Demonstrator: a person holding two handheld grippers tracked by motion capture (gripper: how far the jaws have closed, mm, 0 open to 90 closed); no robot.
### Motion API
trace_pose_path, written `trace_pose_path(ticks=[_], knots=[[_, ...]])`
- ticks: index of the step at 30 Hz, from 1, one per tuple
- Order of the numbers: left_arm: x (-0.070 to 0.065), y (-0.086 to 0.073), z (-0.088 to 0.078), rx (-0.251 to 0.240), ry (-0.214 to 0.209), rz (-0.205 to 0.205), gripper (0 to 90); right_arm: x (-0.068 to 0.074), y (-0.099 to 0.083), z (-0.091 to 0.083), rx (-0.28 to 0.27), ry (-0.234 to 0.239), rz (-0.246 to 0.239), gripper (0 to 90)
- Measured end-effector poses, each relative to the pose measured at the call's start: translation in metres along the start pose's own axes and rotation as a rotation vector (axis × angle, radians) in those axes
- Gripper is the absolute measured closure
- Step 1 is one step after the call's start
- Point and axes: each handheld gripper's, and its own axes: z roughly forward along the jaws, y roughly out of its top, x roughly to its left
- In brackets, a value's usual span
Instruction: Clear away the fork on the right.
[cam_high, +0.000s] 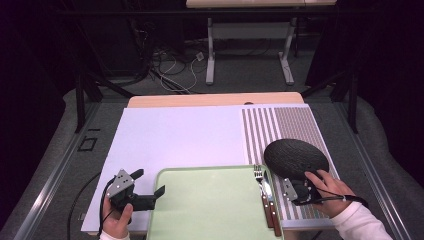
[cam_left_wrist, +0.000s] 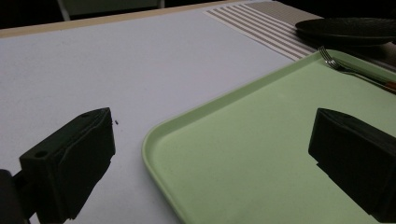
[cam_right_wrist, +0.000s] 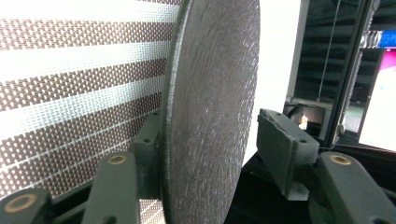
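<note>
A dark round textured plate (cam_high: 296, 157) rests on the striped placemat (cam_high: 285, 125) at the right. My right gripper (cam_high: 292, 186) is at the plate's near rim. In the right gripper view the plate (cam_right_wrist: 215, 93) stands edge-on between the jaws of that gripper (cam_right_wrist: 210, 135): one jaw lies against its underside, and a narrow gap shows at the other. My left gripper (cam_high: 149, 182) is open at the near left corner of a pale green tray (cam_high: 210, 210). One of its jaws hangs over the white mat and the other over the tray (cam_left_wrist: 243, 140), with nothing held.
A fork (cam_high: 259, 180) and a knife (cam_high: 270, 197) with brown handles lie along the tray's right edge, close to my right gripper. The white mat (cam_high: 175, 135) covers the table's left and middle. Beyond the table are floor cables and another table's legs.
</note>
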Motion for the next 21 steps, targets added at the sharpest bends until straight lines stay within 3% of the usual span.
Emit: trace_pose_path(ticks=[5,10,14,17,18,21], knots=[[0.000,0.000,0.000,0.001,-0.001,0.001,0.6,-0.005,-0.002,-0.002,-0.002,0.043,0.001,58.0],[0.000,0.000,0.000,0.003,0.000,0.002,0.6,-0.013,-0.005,-0.003,-0.007,0.073,-0.027,62.4],[0.000,0.000,0.000,0.001,0.001,0.002,0.6,-0.014,-0.005,-0.002,0.027,0.099,0.023,61.7],[0.000,0.000,0.000,0.003,0.000,0.004,0.6,-0.015,-0.005,-0.002,0.023,0.103,0.001,62.1],[0.000,0.000,0.000,0.002,0.000,0.003,0.6,-0.017,-0.005,-0.002,0.031,0.101,-0.028,62.1],[0.000,0.000,0.000,0.001,0.001,0.003,0.7,-0.019,-0.006,-0.001,0.031,0.111,-0.027,67.7]])
